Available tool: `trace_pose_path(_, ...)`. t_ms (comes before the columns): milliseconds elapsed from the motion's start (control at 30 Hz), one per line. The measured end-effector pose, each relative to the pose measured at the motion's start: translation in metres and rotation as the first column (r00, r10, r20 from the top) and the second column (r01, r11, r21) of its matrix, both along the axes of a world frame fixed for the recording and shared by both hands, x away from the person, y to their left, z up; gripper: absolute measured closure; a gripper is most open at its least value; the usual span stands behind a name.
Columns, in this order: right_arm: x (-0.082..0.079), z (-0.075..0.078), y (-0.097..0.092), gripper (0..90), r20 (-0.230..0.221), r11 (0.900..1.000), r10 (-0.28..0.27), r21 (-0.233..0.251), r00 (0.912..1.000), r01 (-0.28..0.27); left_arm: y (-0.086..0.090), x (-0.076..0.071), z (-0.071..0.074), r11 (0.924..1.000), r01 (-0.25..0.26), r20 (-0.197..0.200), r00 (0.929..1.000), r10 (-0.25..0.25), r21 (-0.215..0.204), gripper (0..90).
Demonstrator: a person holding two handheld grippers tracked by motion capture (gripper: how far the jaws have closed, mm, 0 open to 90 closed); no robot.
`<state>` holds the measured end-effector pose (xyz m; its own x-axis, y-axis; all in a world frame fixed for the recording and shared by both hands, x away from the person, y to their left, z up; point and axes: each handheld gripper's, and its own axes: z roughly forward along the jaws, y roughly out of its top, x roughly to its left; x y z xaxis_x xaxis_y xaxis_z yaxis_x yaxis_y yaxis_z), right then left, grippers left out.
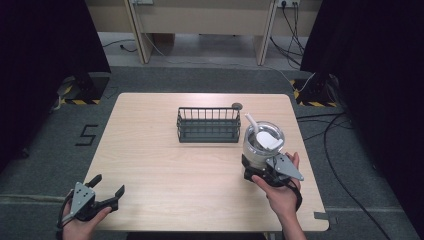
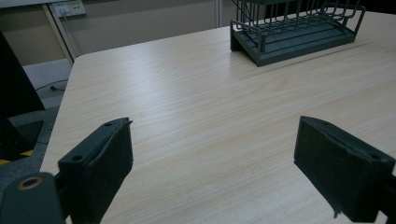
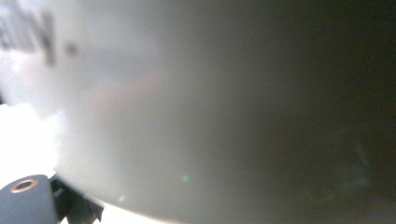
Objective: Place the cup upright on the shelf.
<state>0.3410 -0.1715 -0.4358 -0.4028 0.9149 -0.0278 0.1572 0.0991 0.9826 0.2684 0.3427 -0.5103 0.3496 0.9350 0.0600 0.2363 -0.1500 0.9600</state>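
Light wood table (image 1: pixel 165 170), mostly bare. Dark wire basket (image 1: pixel 208 124) sits past the table's centre, toward the far edge, long side parallel to that edge; nothing visible inside it, just the slatted floor. In the left gripper view the basket (image 2: pixel 299 28) is at top right, well apart from the jaws, bare tabletop (image 2: pixel 196 107) between. Small dark round disc (image 1: pixel 237 106) lies on the table just beside the basket's far right corner; can't tell what it is

Clear tumbler (image 1: pixel 263 142) stands upright near the right edge of the table, just right of and nearer than the basket, close to it, not touching as far as I can see. White lid (image 1: pixel 269 140) on top, white straw (image 1: pixel 251 123) sticking out tilted toward the far left. Contents not readable through the lid

Right gripper (image 1: pixel 256 167) is at the tumbler's near side, right hand (image 1: pixel 280 192) behind it, jaws either side of the tumbler's base and apparently clamped on it. Right gripper view is a blurred pale curved wall (image 3: pixel 187 112) pressed up close, dark smeared lettering top left, unreadable

Left gripper (image 1: pixel 107 189) at the near left corner of the table, held by the left hand (image 1: pixel 80 227), jaws spread wide, nothing between them. The pads (image 2: pixel 109 163) hang over bare wood
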Motion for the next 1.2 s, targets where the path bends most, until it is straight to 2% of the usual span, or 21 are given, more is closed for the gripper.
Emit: trace_pose_path(1200,0.046,0.027,0.031,9.8,0.042,0.9994,0.017,0.031,0.9990,-0.018,0.001,0.000,0.001,1.0000,0.000,0.007,1.0000,0.000,-0.004,11.0)
